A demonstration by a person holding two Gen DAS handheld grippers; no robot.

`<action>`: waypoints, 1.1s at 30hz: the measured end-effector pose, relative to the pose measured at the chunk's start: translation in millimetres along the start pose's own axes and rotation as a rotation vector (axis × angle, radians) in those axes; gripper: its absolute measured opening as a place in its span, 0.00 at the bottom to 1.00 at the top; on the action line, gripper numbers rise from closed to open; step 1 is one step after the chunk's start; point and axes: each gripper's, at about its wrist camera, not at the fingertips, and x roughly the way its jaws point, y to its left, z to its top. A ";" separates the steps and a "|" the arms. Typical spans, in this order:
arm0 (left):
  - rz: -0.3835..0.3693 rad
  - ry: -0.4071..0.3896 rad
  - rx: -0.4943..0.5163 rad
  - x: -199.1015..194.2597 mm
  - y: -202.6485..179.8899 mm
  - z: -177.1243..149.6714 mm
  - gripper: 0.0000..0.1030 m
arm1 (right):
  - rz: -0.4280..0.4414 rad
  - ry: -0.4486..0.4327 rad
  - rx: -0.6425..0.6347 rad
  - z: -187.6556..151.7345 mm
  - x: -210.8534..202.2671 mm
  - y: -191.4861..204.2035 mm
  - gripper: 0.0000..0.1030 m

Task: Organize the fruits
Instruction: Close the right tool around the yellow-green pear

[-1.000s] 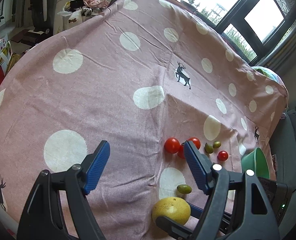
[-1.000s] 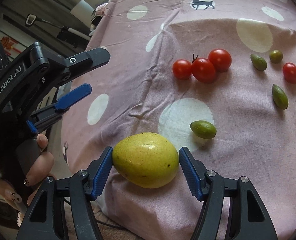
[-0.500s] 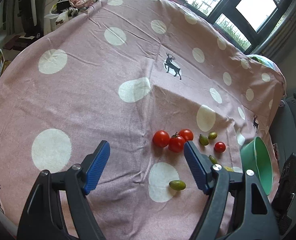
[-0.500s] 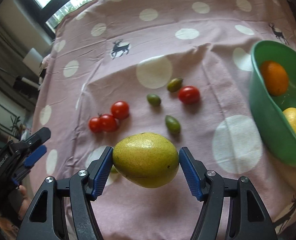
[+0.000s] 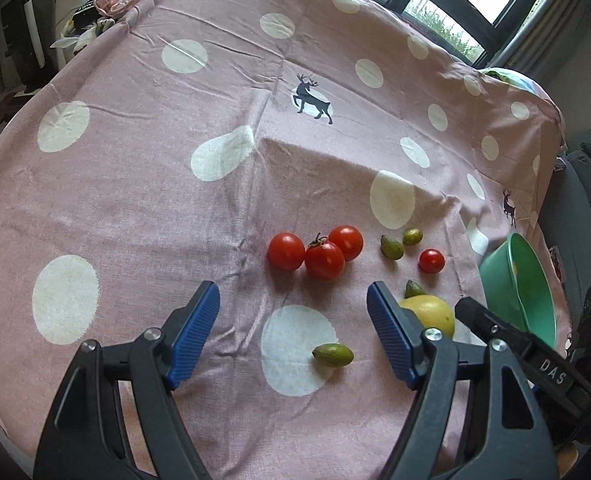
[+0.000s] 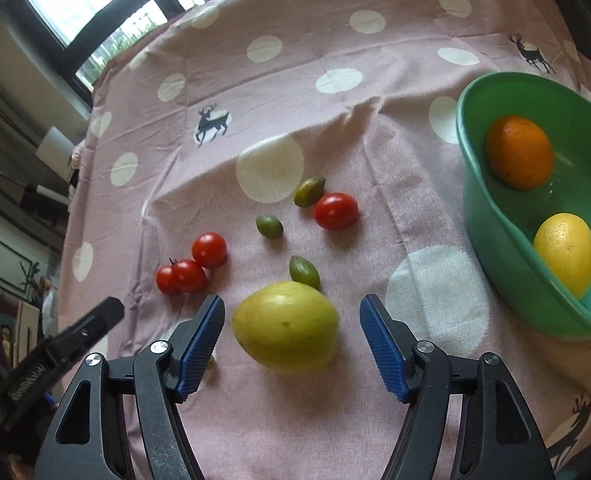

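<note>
A yellow-green mango sits between the blue pads of my right gripper, with a gap on each side. Its jaws are opening and nothing presses on the fruit. Whether it rests on the pink cloth I cannot tell. The left wrist view shows the same mango behind my left gripper, which is open and empty above the cloth. Three red tomatoes cluster ahead of it, and one small green fruit lies below its fingers. A green bowl on the right holds an orange and a lemon.
A lone tomato and several small green fruits lie scattered between the cluster and the bowl. The dotted pink cloth drops off at its edges. Clutter and windows stand beyond the far side.
The right gripper carried the mango rightward toward the bowl, then its jaws widened and let go of it. The left gripper drifted closer to the tomatoes.
</note>
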 end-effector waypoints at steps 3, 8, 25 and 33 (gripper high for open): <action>-0.040 0.035 0.027 7.0 -9.9 -3.2 0.74 | 0.015 -0.043 0.065 4.1 -8.3 -11.6 0.69; -0.078 0.090 0.107 19.8 -35.4 -11.8 0.74 | 0.105 -0.038 0.138 9.1 -7.7 -24.5 0.69; -0.186 0.231 0.210 60.2 -82.0 -31.4 0.70 | 0.187 0.095 0.196 7.7 24.7 -22.3 0.69; -0.199 0.239 0.213 65.9 -85.5 -33.2 0.64 | 0.198 0.129 0.226 8.3 34.9 -26.1 0.69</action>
